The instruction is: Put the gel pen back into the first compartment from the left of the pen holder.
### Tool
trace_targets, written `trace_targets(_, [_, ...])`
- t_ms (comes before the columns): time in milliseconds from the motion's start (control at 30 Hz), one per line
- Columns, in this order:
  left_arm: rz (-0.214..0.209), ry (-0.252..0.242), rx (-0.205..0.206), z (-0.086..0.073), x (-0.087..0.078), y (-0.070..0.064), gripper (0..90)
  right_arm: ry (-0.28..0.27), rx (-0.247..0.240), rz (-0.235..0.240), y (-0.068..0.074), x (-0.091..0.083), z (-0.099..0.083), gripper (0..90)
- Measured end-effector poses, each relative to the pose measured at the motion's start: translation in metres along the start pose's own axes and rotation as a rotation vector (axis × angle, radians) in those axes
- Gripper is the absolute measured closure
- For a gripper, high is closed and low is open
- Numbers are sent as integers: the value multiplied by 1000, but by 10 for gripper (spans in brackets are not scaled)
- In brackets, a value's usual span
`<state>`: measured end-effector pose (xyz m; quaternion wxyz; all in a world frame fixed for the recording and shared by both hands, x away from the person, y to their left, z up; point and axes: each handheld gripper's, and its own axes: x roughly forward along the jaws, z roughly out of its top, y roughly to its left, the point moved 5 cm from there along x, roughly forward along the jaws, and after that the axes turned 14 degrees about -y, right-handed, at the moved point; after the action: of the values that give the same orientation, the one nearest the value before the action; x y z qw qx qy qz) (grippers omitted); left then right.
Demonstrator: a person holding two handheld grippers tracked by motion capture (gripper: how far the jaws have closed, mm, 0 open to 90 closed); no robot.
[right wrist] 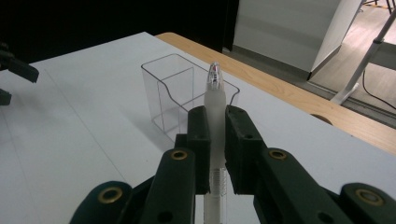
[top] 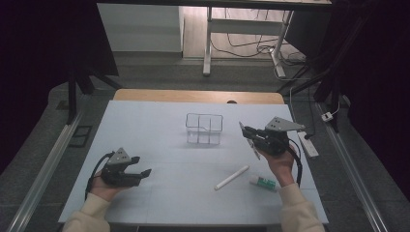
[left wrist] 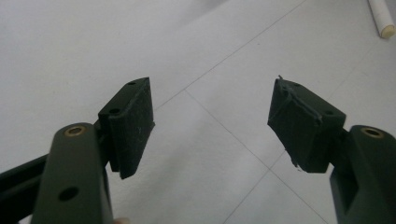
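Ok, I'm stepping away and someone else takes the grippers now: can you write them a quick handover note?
Right gripper: shut on a frosted pen, held near the clear organizer.
Left gripper: open, holding nothing, low over the table.
On the table: a white pen and a small green-labelled tube, both lying near the right hand.
Done: one pen picked up.
Left: probably put it into the organizer, then the other two.

A white cylinder (top: 232, 177) lies slanted on the pale tabletop (top: 159, 145), with a small white tube with a green label (top: 263, 183) just beside its lower right. Beyond the far wooden edge (top: 198, 95) stand a white desk frame (top: 241, 29) and tangled cables (top: 251, 46) on the floor
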<state>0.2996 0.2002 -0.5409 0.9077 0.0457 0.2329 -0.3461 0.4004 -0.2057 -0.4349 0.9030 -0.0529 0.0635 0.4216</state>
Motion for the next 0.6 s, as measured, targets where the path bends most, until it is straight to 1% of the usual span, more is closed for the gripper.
trace_targets(100, [0, 0, -3, 0, 0, 0, 311, -18, 10, 9, 4, 5, 3, 800])
trace_targets(233, [4, -7, -8, 1, -1, 2, 311, -22, 5, 13, 8, 12, 5, 800])
trace_targets(267, [4, -8, -10, 1, -1, 2, 311, -32, 4, 14, 9, 14, 6, 799])
trace_targets(333, [7, -7, -11, 1, -1, 2, 311, -44, 18, 15, 10, 19, 8, 800])
trace_targets(367, [9, -7, -11, 1, -1, 2, 309, -55, 28, 21, 12, 23, 9, 799])
trace_targets(433, [11, -9, -9, 2, -2, 2, 309, -70, 26, 24, 14, 32, 10, 800])
trace_targets(533, [11, -10, -10, 2, -2, 3, 309, -79, 26, 29, 18, 45, 12, 799])
trace_targets(600, [10, -8, -10, 1, -3, 3, 309, -89, 30, 29, 19, 51, 14, 799])
